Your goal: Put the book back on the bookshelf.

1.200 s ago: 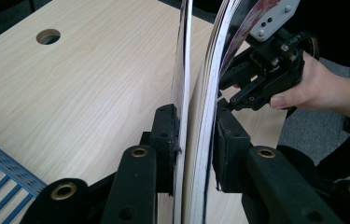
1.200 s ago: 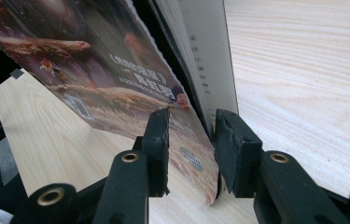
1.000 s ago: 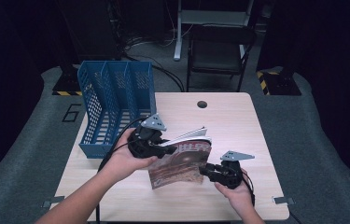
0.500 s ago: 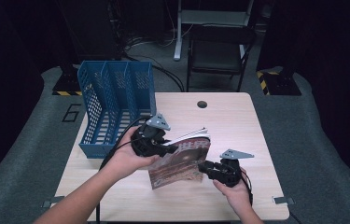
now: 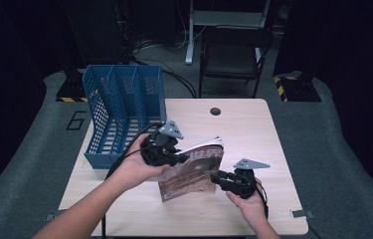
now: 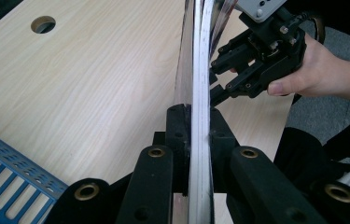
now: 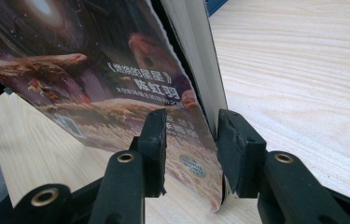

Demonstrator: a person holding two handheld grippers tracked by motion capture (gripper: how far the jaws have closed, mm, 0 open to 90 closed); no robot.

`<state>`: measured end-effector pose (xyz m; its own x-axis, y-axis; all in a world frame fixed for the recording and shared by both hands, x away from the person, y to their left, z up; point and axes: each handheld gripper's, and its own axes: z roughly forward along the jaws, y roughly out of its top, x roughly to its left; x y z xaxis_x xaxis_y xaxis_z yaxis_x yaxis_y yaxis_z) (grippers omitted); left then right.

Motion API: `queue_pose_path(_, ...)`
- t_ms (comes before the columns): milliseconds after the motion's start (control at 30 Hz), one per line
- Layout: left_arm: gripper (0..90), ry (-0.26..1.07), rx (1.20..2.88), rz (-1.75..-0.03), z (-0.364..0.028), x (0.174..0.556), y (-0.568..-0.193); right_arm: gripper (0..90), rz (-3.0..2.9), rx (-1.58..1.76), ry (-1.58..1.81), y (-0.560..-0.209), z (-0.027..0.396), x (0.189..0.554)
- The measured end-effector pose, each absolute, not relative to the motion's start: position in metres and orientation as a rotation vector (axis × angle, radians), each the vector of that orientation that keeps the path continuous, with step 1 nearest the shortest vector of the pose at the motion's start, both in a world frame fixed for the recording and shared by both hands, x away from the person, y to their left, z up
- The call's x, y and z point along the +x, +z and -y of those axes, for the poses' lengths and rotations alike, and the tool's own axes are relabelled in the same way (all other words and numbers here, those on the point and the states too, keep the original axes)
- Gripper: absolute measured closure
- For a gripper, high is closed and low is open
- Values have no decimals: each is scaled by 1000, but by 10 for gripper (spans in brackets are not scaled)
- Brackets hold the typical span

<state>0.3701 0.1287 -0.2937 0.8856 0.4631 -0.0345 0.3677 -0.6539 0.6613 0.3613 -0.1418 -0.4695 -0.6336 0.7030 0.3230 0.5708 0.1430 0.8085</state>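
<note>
A magazine point(image 5: 191, 172) with a brown, reddish cover stands on edge on the table, tilted. My left gripper point(image 5: 183, 159) is shut on its upper left edge. In the left gripper view the pages point(image 6: 199, 70) run straight up between the pressed pads of the left gripper point(image 6: 196, 126), whose jaws have just been closing. My right gripper point(image 5: 219, 179) is at the magazine's lower right corner. In the right gripper view the cover point(image 7: 93, 70) and pages pass between the jaws of the right gripper point(image 7: 191, 135), which have just been opening and stand a little off the paper.
A blue file rack point(image 5: 124, 99) with three slots stands at the table's left, close behind my left hand. The wooden table point(image 5: 253, 129) has a cable hole point(image 5: 216, 111) near its far edge. A dark chair point(image 5: 233, 55) stands beyond the table.
</note>
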Motion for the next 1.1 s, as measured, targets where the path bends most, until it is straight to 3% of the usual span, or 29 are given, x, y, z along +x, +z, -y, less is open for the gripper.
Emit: queue_pose_path(1100, 837, 235, 2335, -637, -138, 373, -283, 588, -2282, 1296, 1510, -472, 144, 361)
